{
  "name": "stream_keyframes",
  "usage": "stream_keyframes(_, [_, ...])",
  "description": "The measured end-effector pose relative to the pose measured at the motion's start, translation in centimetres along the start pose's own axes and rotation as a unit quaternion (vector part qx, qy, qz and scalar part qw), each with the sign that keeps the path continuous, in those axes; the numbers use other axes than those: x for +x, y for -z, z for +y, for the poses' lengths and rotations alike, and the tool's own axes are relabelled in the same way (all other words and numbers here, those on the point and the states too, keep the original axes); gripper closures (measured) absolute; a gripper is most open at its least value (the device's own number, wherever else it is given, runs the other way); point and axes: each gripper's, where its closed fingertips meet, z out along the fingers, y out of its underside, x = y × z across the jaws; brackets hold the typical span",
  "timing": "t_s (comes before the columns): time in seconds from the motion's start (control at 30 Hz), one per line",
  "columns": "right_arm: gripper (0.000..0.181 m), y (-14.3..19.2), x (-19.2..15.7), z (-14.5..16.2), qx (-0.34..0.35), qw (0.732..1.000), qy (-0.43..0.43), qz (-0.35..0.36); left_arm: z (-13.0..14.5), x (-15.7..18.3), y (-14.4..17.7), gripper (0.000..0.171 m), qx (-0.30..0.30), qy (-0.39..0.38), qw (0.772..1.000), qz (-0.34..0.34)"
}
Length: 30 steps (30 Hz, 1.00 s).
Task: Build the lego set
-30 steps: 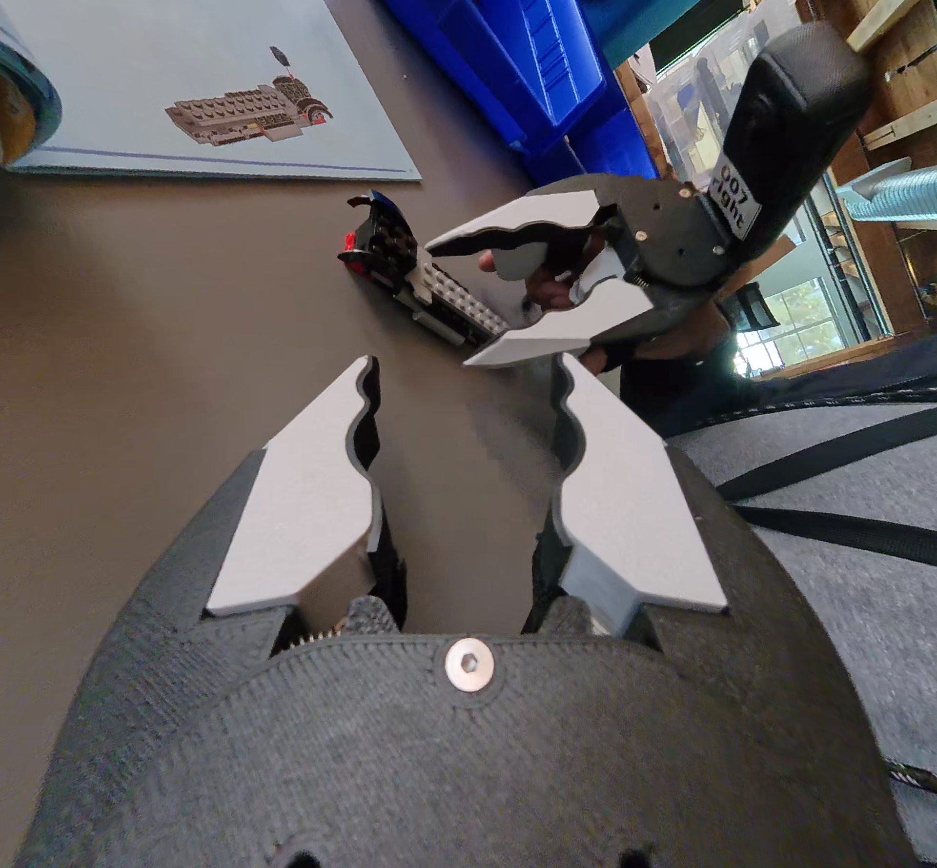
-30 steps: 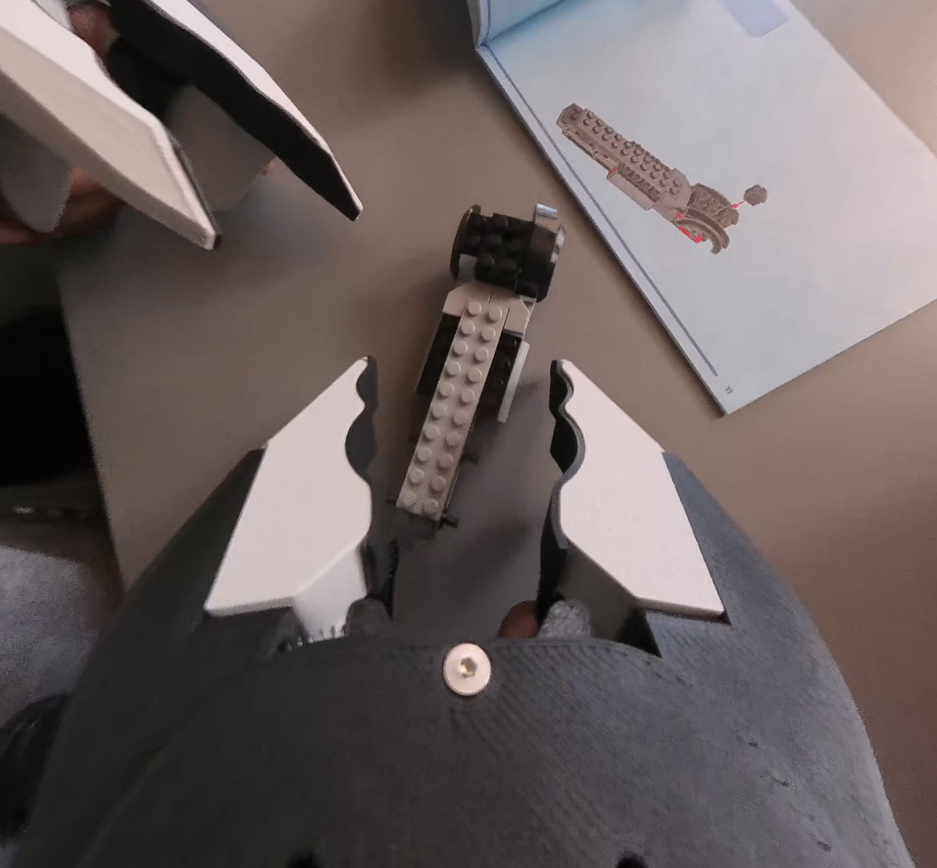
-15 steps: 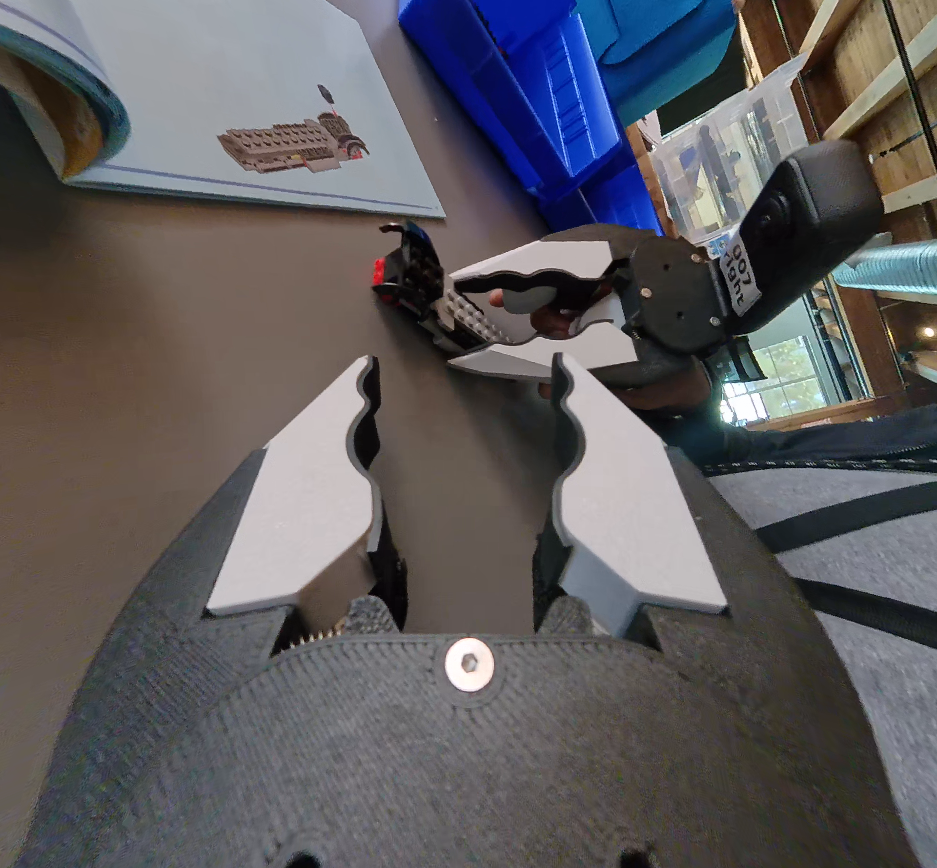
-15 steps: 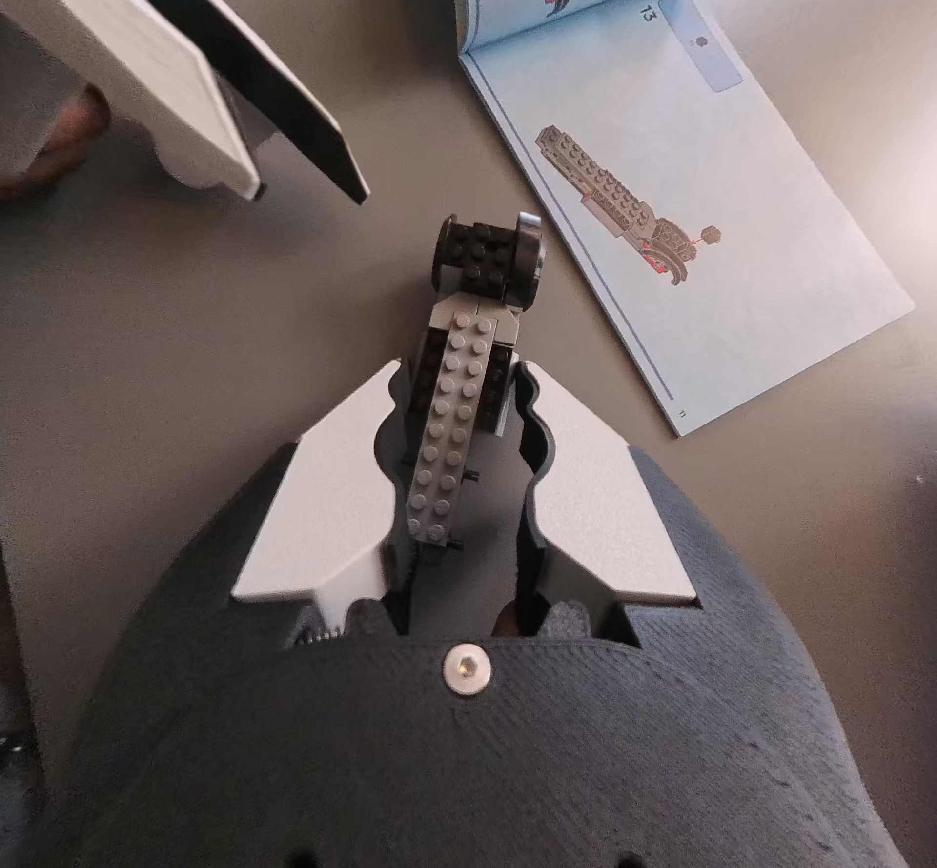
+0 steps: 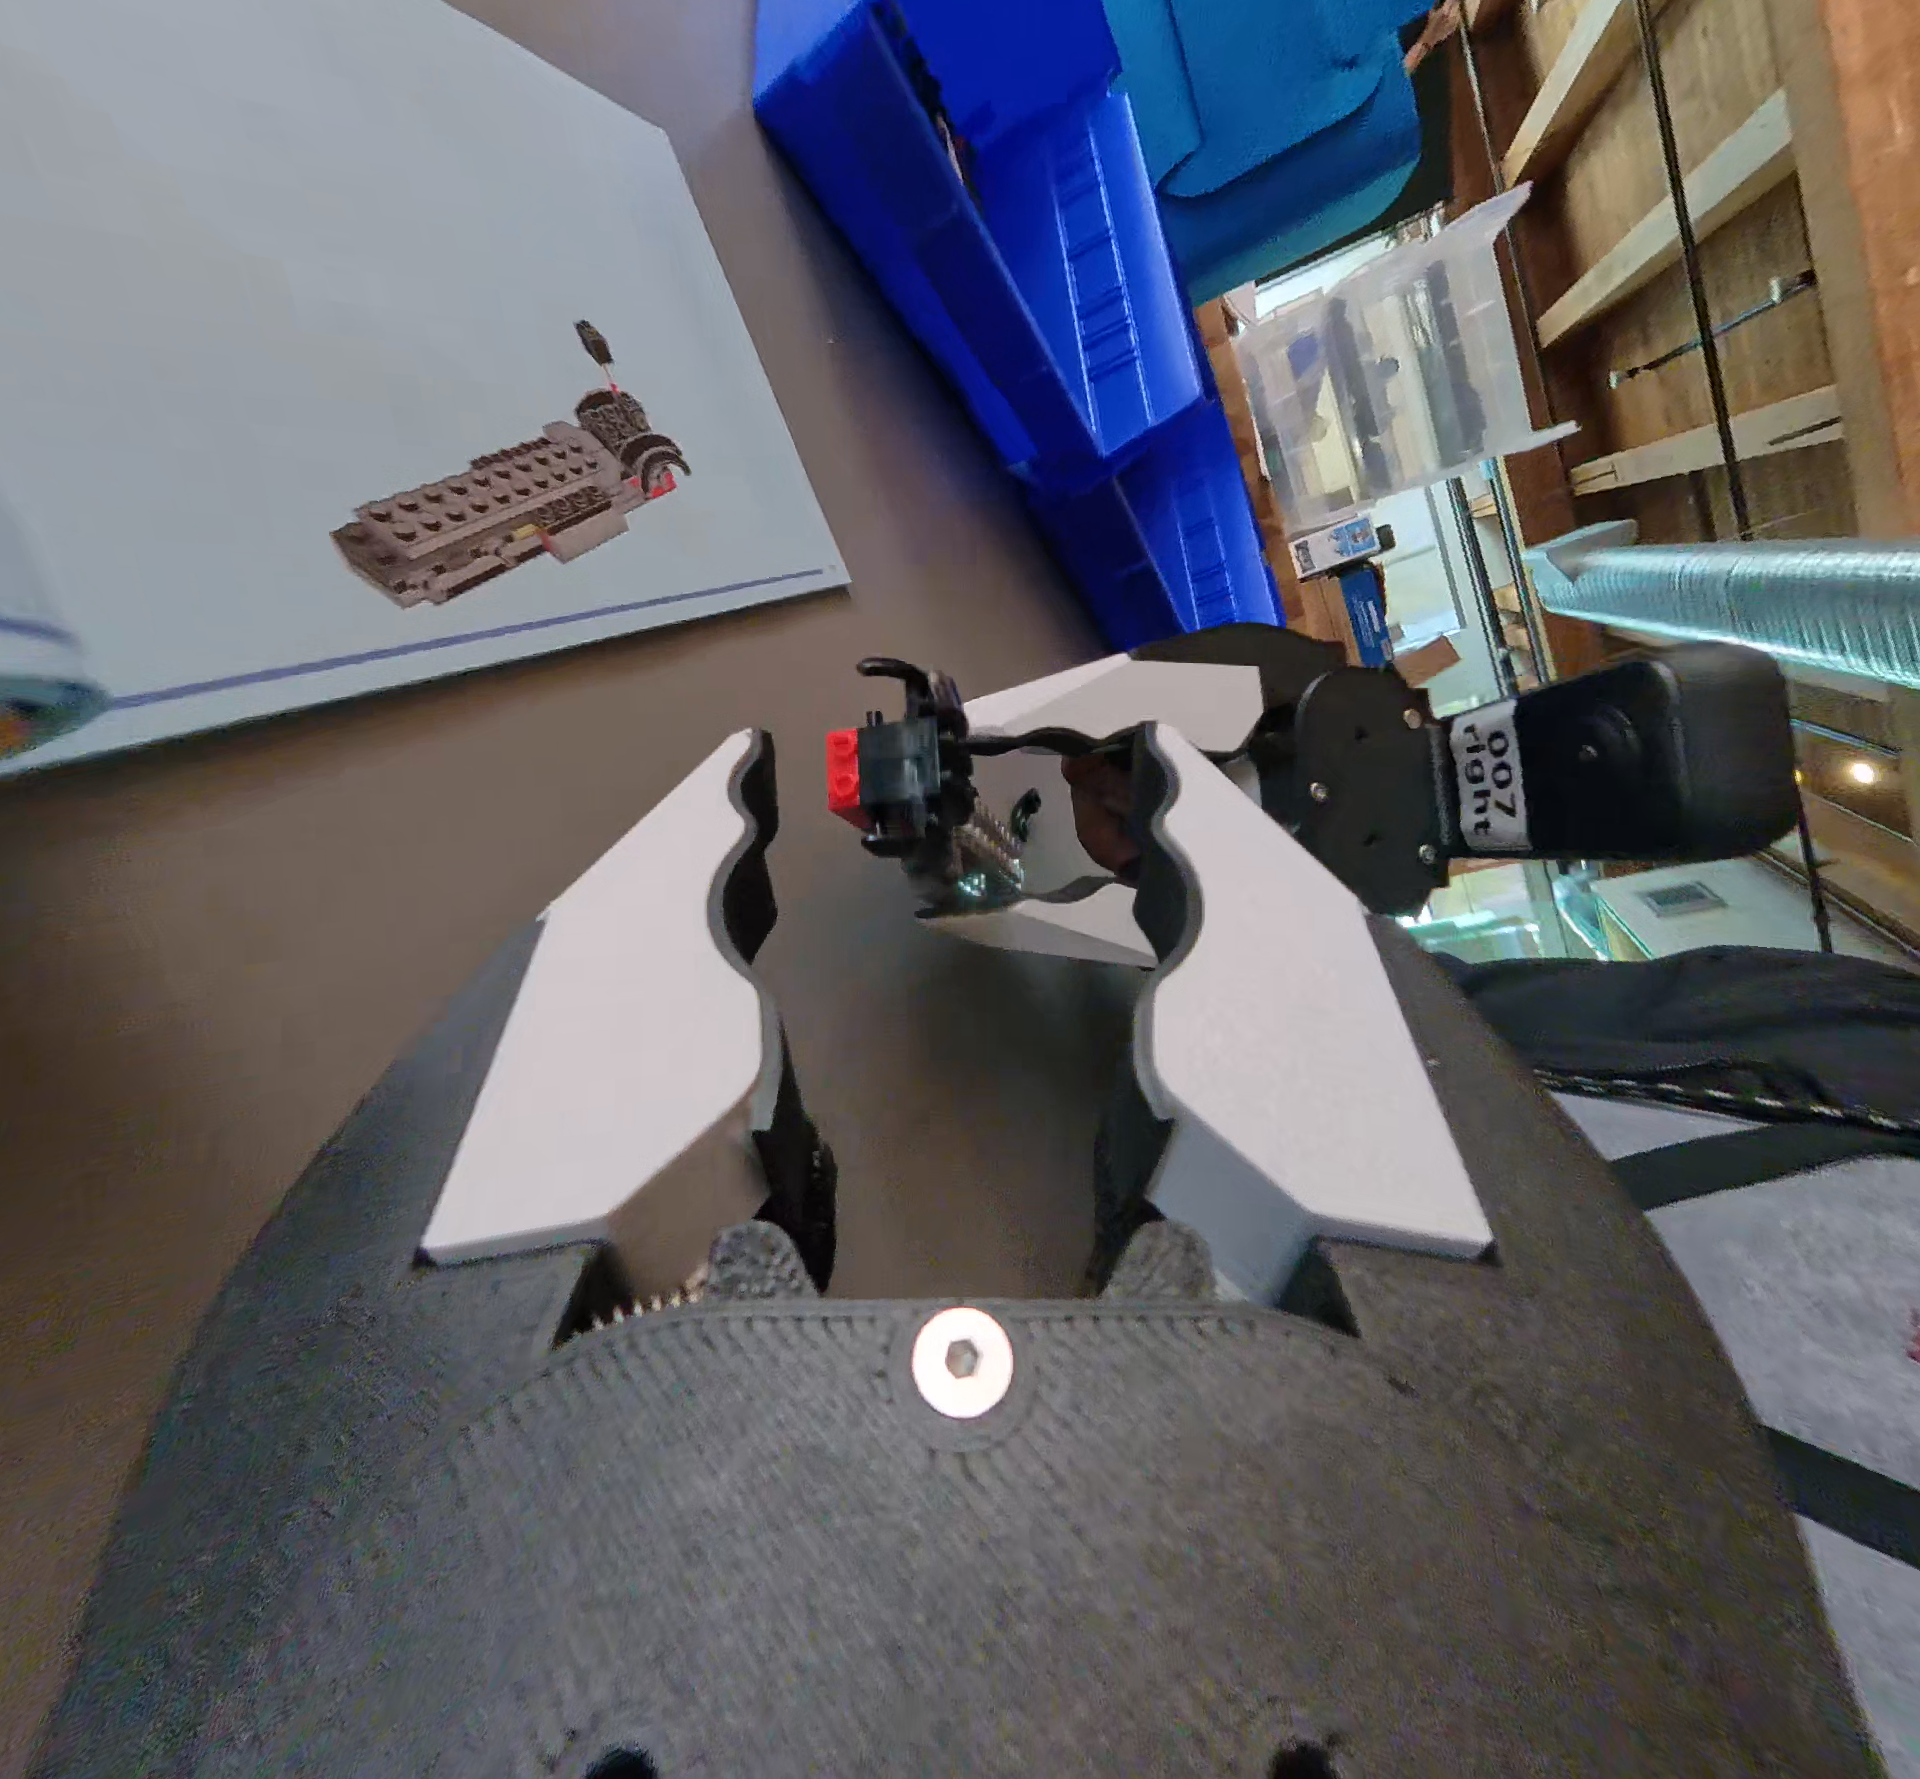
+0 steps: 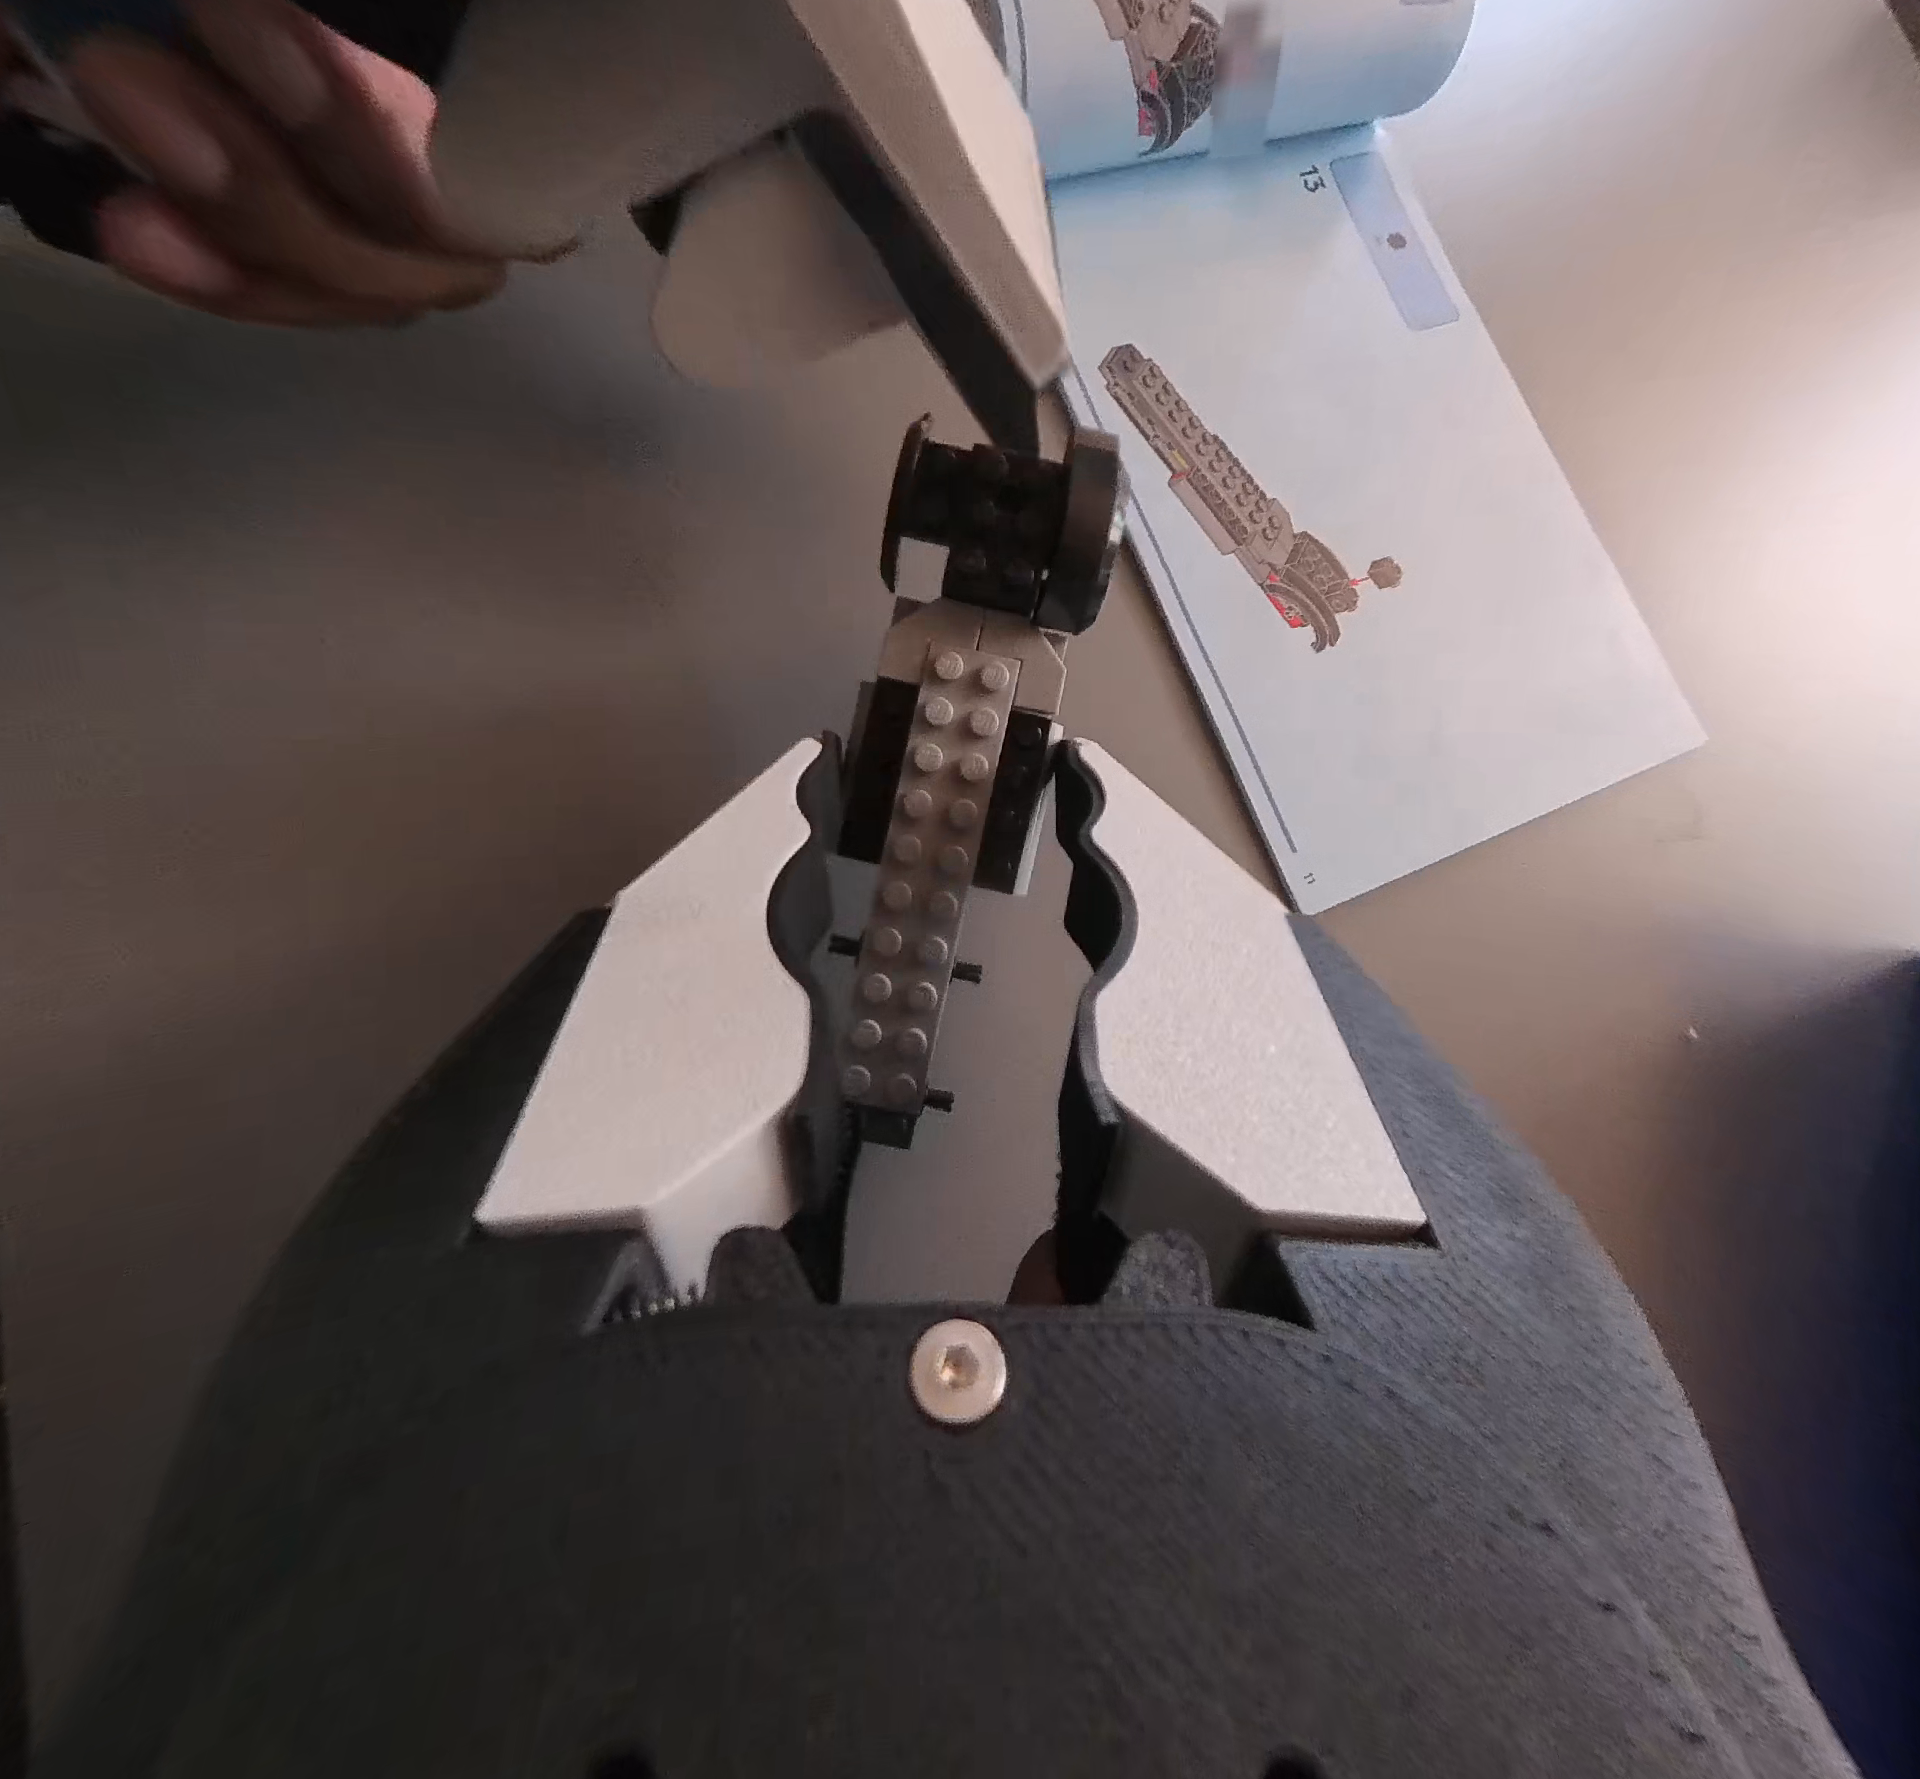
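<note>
A long grey and black lego model (image 6: 940,856) with a black wheel-arch end is held by my right gripper (image 6: 945,758), whose jaws are shut on its sides. In the left wrist view the model (image 5: 914,799) is off the table, red brick end toward me, in the right gripper (image 5: 1049,794). My left gripper (image 5: 951,753) is open and empty, its fingertips just short of that red and black end. In the right wrist view one left gripper finger (image 6: 914,129) reaches down to the model's black end; I cannot tell if it touches.
An open instruction booklet (image 5: 312,275) lies on the brown table (image 5: 208,950), also in the right wrist view (image 6: 1403,607). Blue bins (image 5: 987,223) stand behind it. A person's hand (image 6: 260,119) holds the left gripper. Shelving is at the far right. My hands' fingertips stand some 5 cm from each other.
My right gripper closed on the lego model and lifted it off the table. My left gripper, still open, moved in close to the model's black and red end.
</note>
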Motion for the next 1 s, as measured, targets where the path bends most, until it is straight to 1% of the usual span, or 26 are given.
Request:
stream_keyframes(0.13, [0.137, 0.2, 0.2, -0.1, 0.006, 1.0, 0.006, 0.005, 0.5, -0.2, -1.5, 0.103, -0.022, 0.008, 1.0, -0.001])
stream_keyframes(0.3, [0.137, 0.5, 0.3, -0.3, 0.017, 1.0, 0.021, 0.011, 0.7, -0.1, -2.4, 0.104, -0.031, 0.014, 0.999, 0.006])
stream_keyframes(0.4, [0.137, 0.7, 0.4, -0.4, 0.023, 0.999, 0.032, 0.017, 0.6, 0.4, -2.6, 0.114, -0.025, 0.017, 0.999, 0.025])
stream_keyframes(0.57, [0.137, 0.9, 0.5, -0.6, 0.035, 0.998, 0.045, 0.024, 0.1, 1.3, -2.5, 0.144, -0.002, 0.019, 0.998, 0.06])
stream_keyframes(0.83, [0.137, 1.3, 0.5, -0.8, 0.045, 0.998, 0.05, 0.019, 0.1, 1.7, -2.4, 0.145, 0.001, 0.017, 0.996, 0.083])
stream_keyframes(1.0, [0.137, 1.8, 0.5, -0.9, 0.052, 0.994, 0.093, 0.02, 0.4, 2.2, -2.2, 0.145, -0.014, 0.0, 0.995, 0.101])
